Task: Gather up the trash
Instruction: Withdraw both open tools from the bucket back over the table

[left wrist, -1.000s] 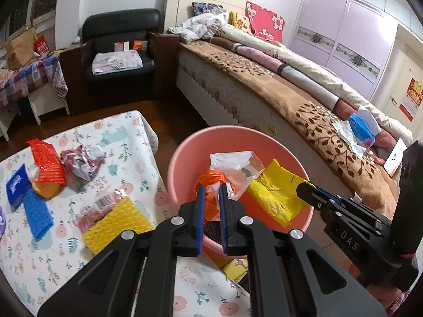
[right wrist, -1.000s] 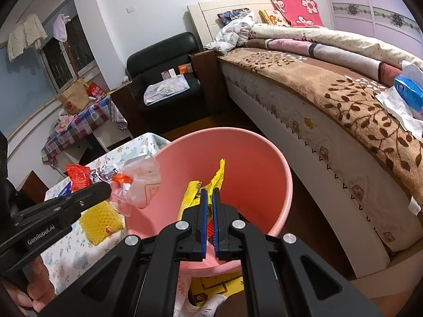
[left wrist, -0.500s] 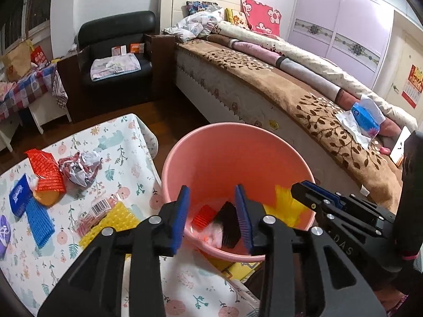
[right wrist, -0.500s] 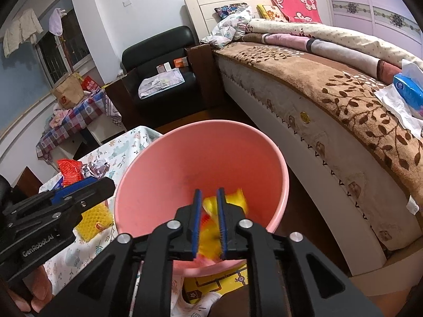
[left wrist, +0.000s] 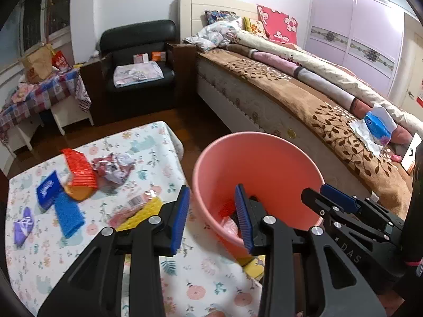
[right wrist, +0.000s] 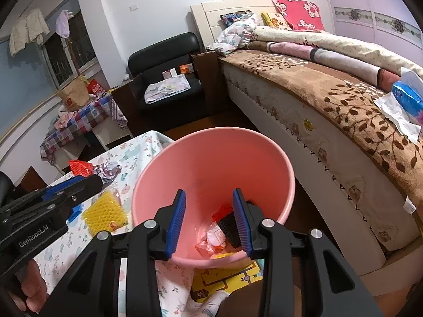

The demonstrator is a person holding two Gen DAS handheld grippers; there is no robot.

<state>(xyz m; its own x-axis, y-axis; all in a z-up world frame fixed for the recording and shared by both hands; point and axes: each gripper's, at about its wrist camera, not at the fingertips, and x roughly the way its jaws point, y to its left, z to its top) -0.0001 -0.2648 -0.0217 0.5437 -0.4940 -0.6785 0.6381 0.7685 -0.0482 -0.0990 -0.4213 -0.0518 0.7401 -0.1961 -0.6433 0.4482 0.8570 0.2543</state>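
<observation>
Between the wide-spread, empty jaws of the right gripper (right wrist: 208, 222) the inside of the pink bucket (right wrist: 211, 158) is seen, with wrappers (right wrist: 215, 236) lying at its bottom; the left gripper (left wrist: 211, 218) is likewise held wide apart and empty, one jaw over the counter (left wrist: 127, 145) and the other over the bucket's near rim; on the counter's floral cloth a yellow mesh pad (left wrist: 142, 212), a blue pad (left wrist: 69, 216), a red wrapper (left wrist: 79, 170) and a crumpled wrapper (left wrist: 113, 167) are left lying; the bed (left wrist: 304, 100) is seen beyond the bucket.
</observation>
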